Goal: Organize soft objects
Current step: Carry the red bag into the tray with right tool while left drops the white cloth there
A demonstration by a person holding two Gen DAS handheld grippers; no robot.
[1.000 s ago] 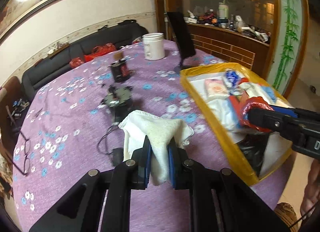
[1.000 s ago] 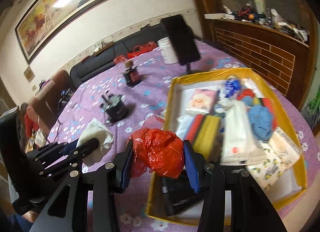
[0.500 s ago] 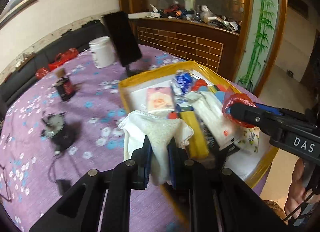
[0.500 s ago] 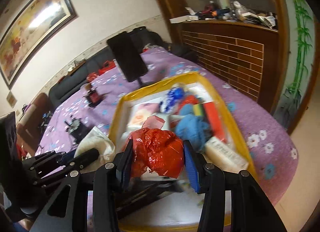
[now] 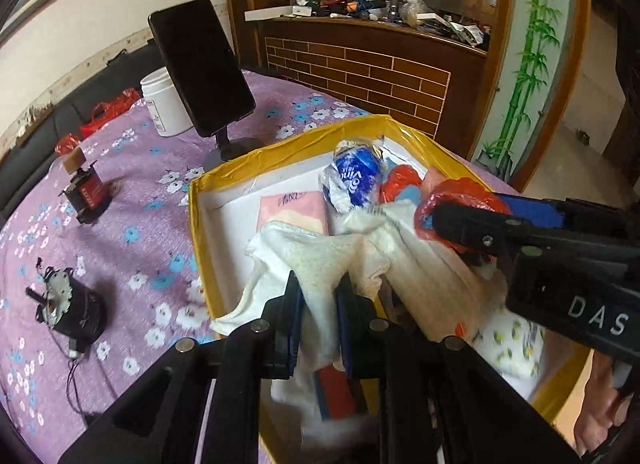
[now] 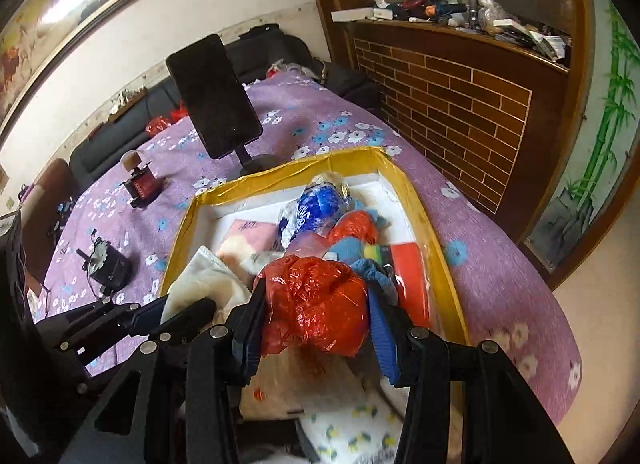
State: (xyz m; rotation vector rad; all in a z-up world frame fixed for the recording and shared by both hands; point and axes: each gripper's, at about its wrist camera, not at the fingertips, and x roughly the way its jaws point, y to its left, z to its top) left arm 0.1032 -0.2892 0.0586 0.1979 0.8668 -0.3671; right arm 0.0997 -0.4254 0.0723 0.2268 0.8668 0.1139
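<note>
My left gripper [image 5: 318,292] is shut on a white cloth [image 5: 316,260], held over the near left part of the yellow box [image 5: 296,144]. My right gripper [image 6: 314,300] is shut on a crumpled red plastic bag [image 6: 316,304], held above the box's [image 6: 256,180] near middle. In the left wrist view the right gripper [image 5: 460,220] enters from the right with the red bag [image 5: 460,194] at its tip. The box holds a pink tissue pack [image 5: 292,208], a blue-white bag [image 5: 352,180], blue cloth [image 6: 348,248] and other soft items.
On the purple flowered tablecloth [image 5: 132,204] stand a black phone on a stand [image 5: 200,68], a white jar [image 5: 162,104], a red-black part [image 5: 86,192] and a small black motor with a cable [image 5: 68,308]. A brick-pattern counter [image 6: 460,112] rises behind the table.
Both grippers have swung right from over the tablecloth to above the yellow box, still carrying the white cloth and the red bag.
</note>
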